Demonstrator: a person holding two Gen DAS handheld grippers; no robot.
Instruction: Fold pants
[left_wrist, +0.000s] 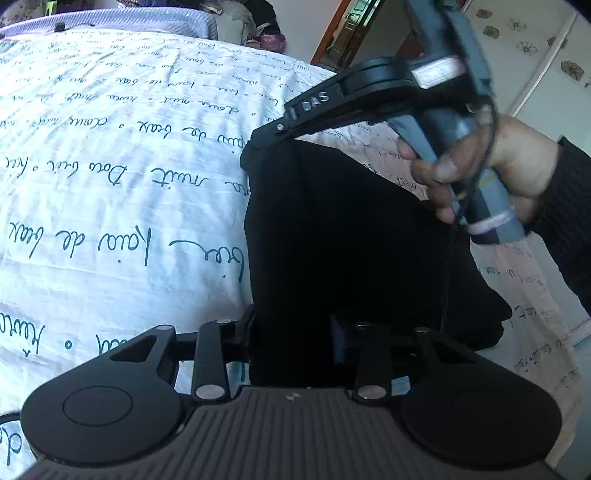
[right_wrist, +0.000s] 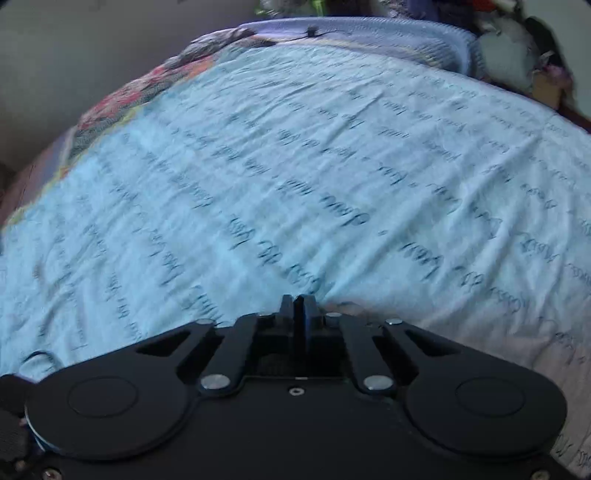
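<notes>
On the bed, I see the black pants (left_wrist: 343, 236) bunched into a dark folded mass near the right-hand edge of the white bedsheet (left_wrist: 110, 184), which is printed with lines of cursive script. The long axis of the pants runs from my left gripper (left_wrist: 295, 332), at the bottom of the left wrist view, up and away toward the right gripper (left_wrist: 273, 134) at the top end of the fabric. The cloth lies between the spread fingers of the left gripper; its jaws stand partly apart, and I cannot tell whether the pads press on the cloth.

The right gripper comes in from the upper right, held by a hand (left_wrist: 491, 173) in a dark ribbed sleeve (left_wrist: 569, 206). Its tips meet the far upper corner of the pants. In the right wrist view its two fingers (right_wrist: 286, 310) are clenched tight together with only a thin line between them; that picture is blurred, and I cannot tell from either view whether any cloth is pinched there.

Ahead of the right gripper the sheet stretches, wrinkled, to a pale lilac cover (right_wrist: 369, 33) along the far edge of the bed. A floral patterned blanket (right_wrist: 122, 110) shows at the far left corner. No containers are in view.
</notes>
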